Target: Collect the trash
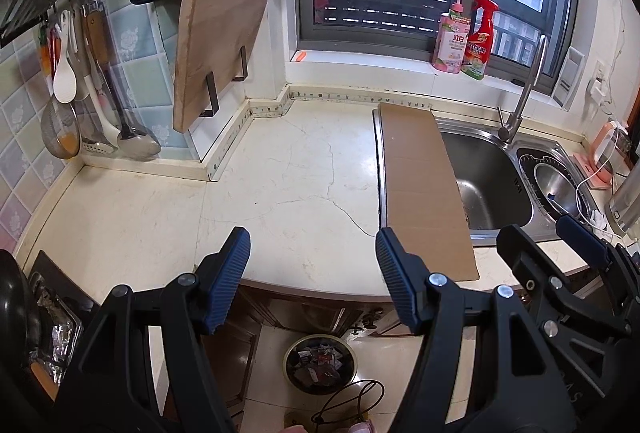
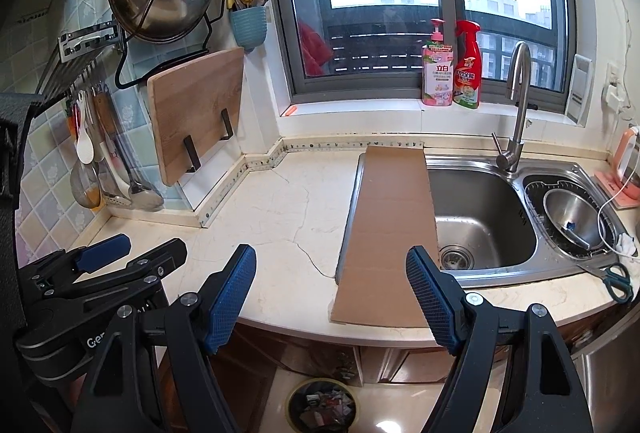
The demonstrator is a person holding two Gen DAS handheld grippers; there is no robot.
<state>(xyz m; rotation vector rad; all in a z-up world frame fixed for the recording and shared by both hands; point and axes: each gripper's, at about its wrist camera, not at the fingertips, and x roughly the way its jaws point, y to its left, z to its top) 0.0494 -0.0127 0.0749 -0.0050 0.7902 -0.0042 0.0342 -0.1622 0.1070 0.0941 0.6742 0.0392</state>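
Observation:
A round trash bin [image 1: 319, 364] with several wrappers inside stands on the floor below the counter edge; it also shows in the right wrist view [image 2: 322, 406]. My left gripper [image 1: 313, 253] is open and empty above the counter's front edge. My right gripper [image 2: 331, 269] is open and empty, also over the front edge, to the right of the left one. A flat brown cardboard strip [image 1: 424, 185] lies across the left rim of the sink [image 1: 496, 185]; it also shows in the right wrist view [image 2: 390, 229]. The white counter [image 1: 280, 185] shows no loose trash.
A wooden cutting board [image 2: 196, 113] leans on a stand at the back left. Hanging utensils [image 1: 80, 81] line the tiled wall. Two bottles [image 2: 452, 67] stand on the windowsill. Scissors [image 2: 614, 279] lie at the right of the sink. A faucet [image 2: 516, 105] rises behind the sink.

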